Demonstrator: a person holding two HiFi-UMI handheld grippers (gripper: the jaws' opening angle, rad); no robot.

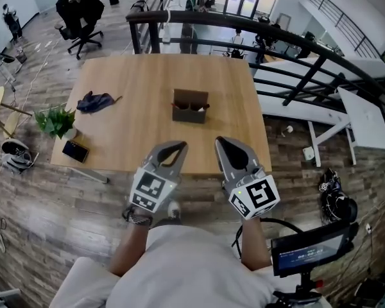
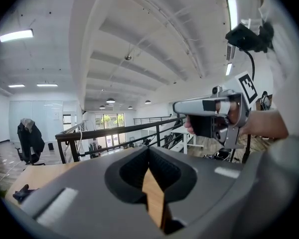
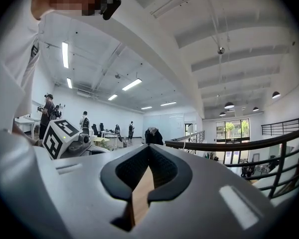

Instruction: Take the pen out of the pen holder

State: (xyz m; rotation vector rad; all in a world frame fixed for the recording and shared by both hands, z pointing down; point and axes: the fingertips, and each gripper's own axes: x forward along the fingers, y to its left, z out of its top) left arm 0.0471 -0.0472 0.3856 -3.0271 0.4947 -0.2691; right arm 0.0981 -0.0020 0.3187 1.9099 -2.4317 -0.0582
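A brown pen holder [image 1: 190, 106] stands upright near the middle of the wooden table [image 1: 141, 69]. Something small and pale shows in its right compartment, too small to identify as a pen. My left gripper [image 1: 181, 145] hovers over the table's near edge, jaws closed tip to tip with nothing between them. My right gripper [image 1: 219, 140] hangs beside it, also shut and empty. Both are well short of the holder. The left gripper view shows closed jaws [image 2: 148, 149] pointing up at the ceiling, with the right gripper [image 2: 214, 114] alongside. The right gripper view shows the same [image 3: 149, 147].
A blue cloth [image 1: 94, 101], a small potted plant [image 1: 56, 120] and a dark flat device [image 1: 75, 151] lie along the table's left side. A black railing [image 1: 244, 25] runs behind the table. An office chair [image 1: 81, 18] stands at far left; a screen on a stand [image 1: 314, 249] is near right.
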